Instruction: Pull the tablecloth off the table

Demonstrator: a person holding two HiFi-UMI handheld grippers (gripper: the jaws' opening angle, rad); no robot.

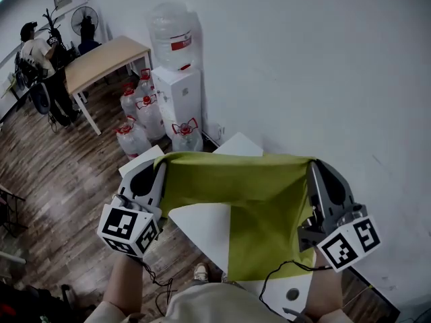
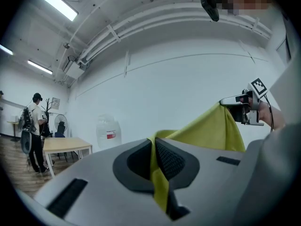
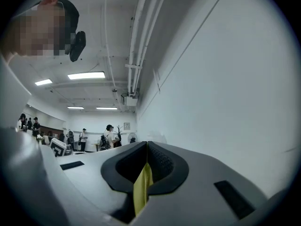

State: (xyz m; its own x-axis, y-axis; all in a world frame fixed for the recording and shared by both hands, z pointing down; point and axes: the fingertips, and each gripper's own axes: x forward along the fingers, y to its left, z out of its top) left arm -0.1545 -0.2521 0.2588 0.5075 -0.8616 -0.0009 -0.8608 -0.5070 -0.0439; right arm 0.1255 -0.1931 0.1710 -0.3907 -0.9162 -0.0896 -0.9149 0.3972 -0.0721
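Note:
A yellow-green tablecloth (image 1: 252, 200) hangs stretched between my two grippers, high above a small white table (image 1: 205, 224). My left gripper (image 1: 161, 163) is shut on the cloth's left top corner, and the left gripper view shows the cloth (image 2: 157, 175) pinched between its jaws. My right gripper (image 1: 314, 163) is shut on the right top corner; a yellow fold (image 3: 142, 187) sits between its jaws. The cloth's lower part drapes down over the table's right half. Both grippers point level toward the white wall (image 1: 323, 66).
A water dispenser (image 1: 176, 79) and several water jugs (image 1: 145, 116) stand by the wall at the left. Farther back are a wooden table (image 1: 101, 59) and a person (image 1: 44, 62). A dark wood floor (image 1: 60, 180) lies below. A black cable (image 1: 283, 271) hangs near my right hand.

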